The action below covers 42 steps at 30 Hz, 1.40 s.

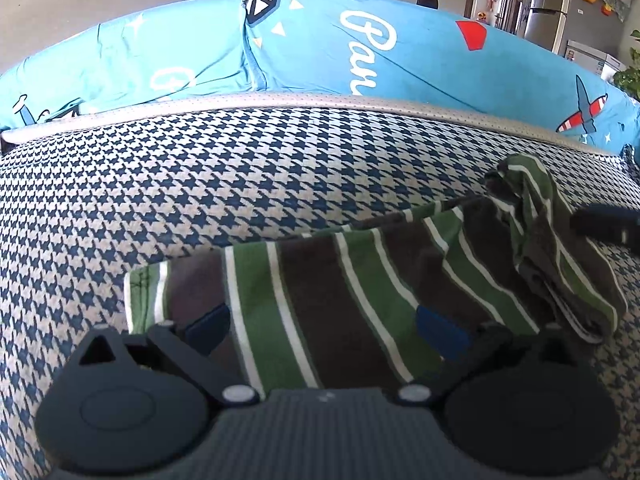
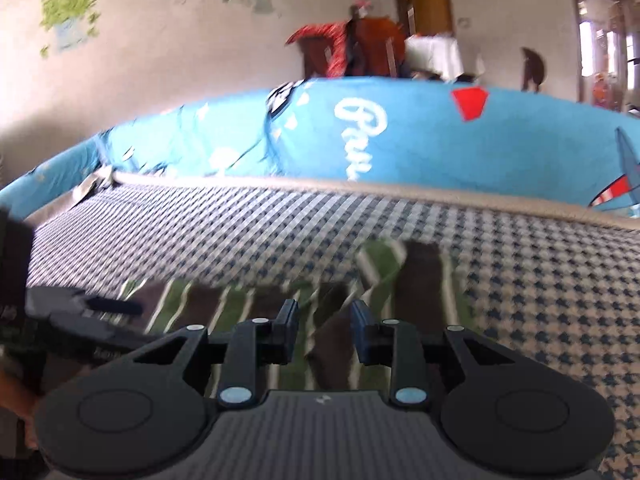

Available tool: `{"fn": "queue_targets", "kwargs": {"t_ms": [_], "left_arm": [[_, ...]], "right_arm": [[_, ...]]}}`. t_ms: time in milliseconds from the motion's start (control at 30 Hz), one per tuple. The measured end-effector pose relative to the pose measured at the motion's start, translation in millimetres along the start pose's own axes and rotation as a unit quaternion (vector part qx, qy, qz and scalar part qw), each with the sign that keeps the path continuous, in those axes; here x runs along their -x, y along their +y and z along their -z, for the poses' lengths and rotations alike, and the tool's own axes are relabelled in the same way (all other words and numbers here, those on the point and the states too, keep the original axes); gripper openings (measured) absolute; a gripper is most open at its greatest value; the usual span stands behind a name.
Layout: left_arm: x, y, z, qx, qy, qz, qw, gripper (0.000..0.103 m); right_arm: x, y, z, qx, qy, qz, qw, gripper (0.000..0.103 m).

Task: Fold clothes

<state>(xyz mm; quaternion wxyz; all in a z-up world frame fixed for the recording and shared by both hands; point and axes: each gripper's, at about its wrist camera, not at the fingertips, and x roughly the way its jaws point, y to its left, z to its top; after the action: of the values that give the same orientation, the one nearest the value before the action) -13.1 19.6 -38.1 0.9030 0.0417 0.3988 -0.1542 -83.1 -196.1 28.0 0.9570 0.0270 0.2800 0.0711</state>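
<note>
grippers [image 1: 324,328] [image 2: 325,332] angled down, over striped garment [image 1: 340,276]

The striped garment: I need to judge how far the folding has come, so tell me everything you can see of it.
The striped garment is a soft knit with broad green and dark brown bands divided by thin white lines. It lies on the houndstooth cover, mostly flat, with its right end bunched into a rumpled heap. The left gripper hangs wide open over its near edge; whether it touches is unclear. In the blurred right wrist view, the right gripper hangs over it, jaws apart, gripping nothing.
</note>
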Motion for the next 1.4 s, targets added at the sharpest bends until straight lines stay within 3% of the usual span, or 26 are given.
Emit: {"fn": "queue_targets", "kwargs": {"t_ms": [133, 367, 533, 667, 833, 1133, 1400], "left_arm": [[3.1, 3.5, 3.8, -0.001, 0.001, -0.007, 1.0000, 0.103], [10.0, 20.7, 10.1, 0.015, 0.006, -0.019, 0.9997, 0.103], [16.7, 33.4, 14.0, 0.025, 0.009, -0.029, 0.9992, 0.103], [19.2, 45.2, 20.1, 0.031, 0.018, -0.044, 0.9984, 0.103], [18.5, 57.9, 20.5, 0.050, 0.025, -0.052, 0.9971, 0.103], [35.4, 79.9, 24.8, 0.076, 0.027, -0.057, 0.9951, 0.103], [38.7, 92.9, 24.3, 0.082, 0.026, -0.060, 0.9944, 0.103]], "right_arm": [[-11.3, -10.2, -4.4, -0.037, -0.003, 0.056, 0.998, 0.030], [-34.6, -16.2, -4.9, -0.063, 0.007, 0.111, 0.992, 0.029], [-52.7, -9.2, -0.6, -0.059, 0.024, 0.088, 0.994, 0.029], [-74.3, 8.1, 9.0, -0.016, 0.059, 0.065, 0.996, 0.028], [-91.1, 17.9, 15.2, 0.020, 0.076, 0.078, 0.994, 0.029], [-55.3, 24.4, 5.6, 0.000, 0.049, 0.074, 0.996, 0.029], [-27.0, 65.9, 22.7, 0.010, 0.044, -0.005, 0.999, 0.029]]}}
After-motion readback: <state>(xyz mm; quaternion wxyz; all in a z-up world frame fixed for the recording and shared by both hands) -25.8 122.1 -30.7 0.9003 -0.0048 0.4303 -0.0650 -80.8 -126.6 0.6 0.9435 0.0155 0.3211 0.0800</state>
